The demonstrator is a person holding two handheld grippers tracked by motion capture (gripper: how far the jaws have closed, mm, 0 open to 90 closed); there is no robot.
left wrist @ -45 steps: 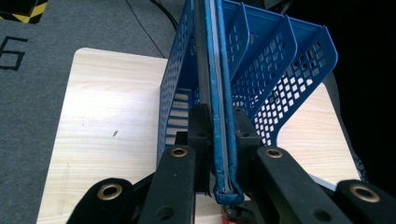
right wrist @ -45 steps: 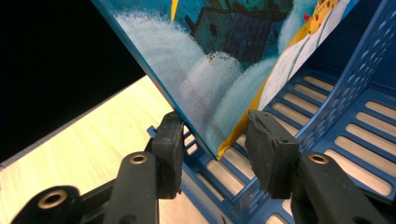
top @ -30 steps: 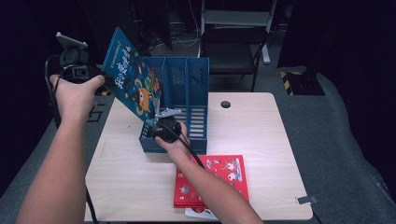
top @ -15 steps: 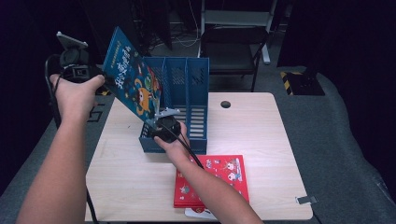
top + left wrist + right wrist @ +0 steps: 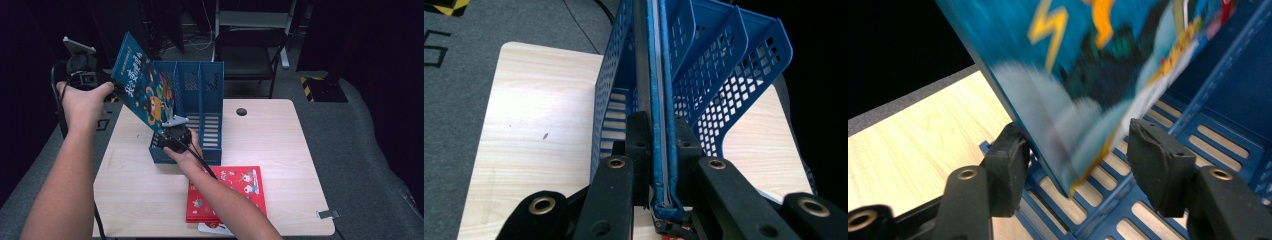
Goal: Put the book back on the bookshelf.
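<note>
A blue picture book [image 5: 142, 87] hangs tilted, its lower corner inside the left slot of a blue file rack [image 5: 210, 120]. My left gripper [image 5: 112, 89] is shut on the book's upper left edge. In the left gripper view the book's edge [image 5: 656, 75] is clamped between the jaws of that gripper [image 5: 663, 135], with the rack [image 5: 724, 75] beyond. My right gripper [image 5: 166, 129] sits at the rack's front. Its jaws have just been opening and stand open [image 5: 1078, 145] on either side of the book's lower corner [image 5: 1088, 65]; the right pad is clear of it.
A red book [image 5: 235, 190] lies flat near the front edge of the light wooden table [image 5: 280, 145], right of my right forearm. The rack's middle and right slots hold nothing. A chair stands behind the table, and grey floor surrounds it.
</note>
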